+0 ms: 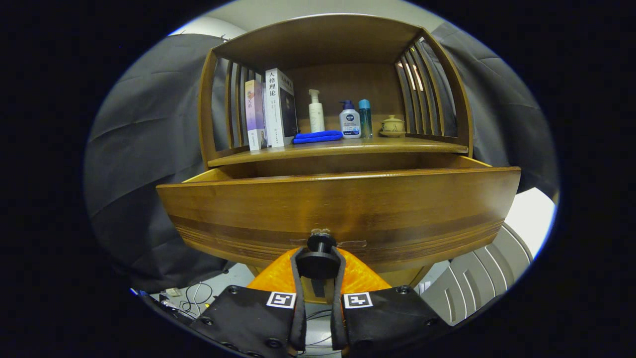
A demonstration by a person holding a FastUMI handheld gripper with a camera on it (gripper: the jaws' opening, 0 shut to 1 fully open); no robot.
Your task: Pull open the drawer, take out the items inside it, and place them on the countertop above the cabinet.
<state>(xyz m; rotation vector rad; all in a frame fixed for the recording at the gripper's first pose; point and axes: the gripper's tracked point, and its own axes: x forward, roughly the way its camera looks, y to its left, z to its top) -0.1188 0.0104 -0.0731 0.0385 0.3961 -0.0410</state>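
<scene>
Fingers (298,278) pinch the knob (318,258) at six o'clock; we risk slipping off (thin grip) pulling the drawer (343,209).

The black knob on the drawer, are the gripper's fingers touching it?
Touching. The gripper view shows the gripper with both fingers pressed against the sides of the drawer's black knob, no gap.

Drawer (338,209) front stands just ahead of jaws, knob (319,258) between them. Gap above drawer front open. Beyond, counter (407,145) crowded: books (271,112), cloth (317,136), bottles (350,119), pot (392,124); front strip bare.
</scene>
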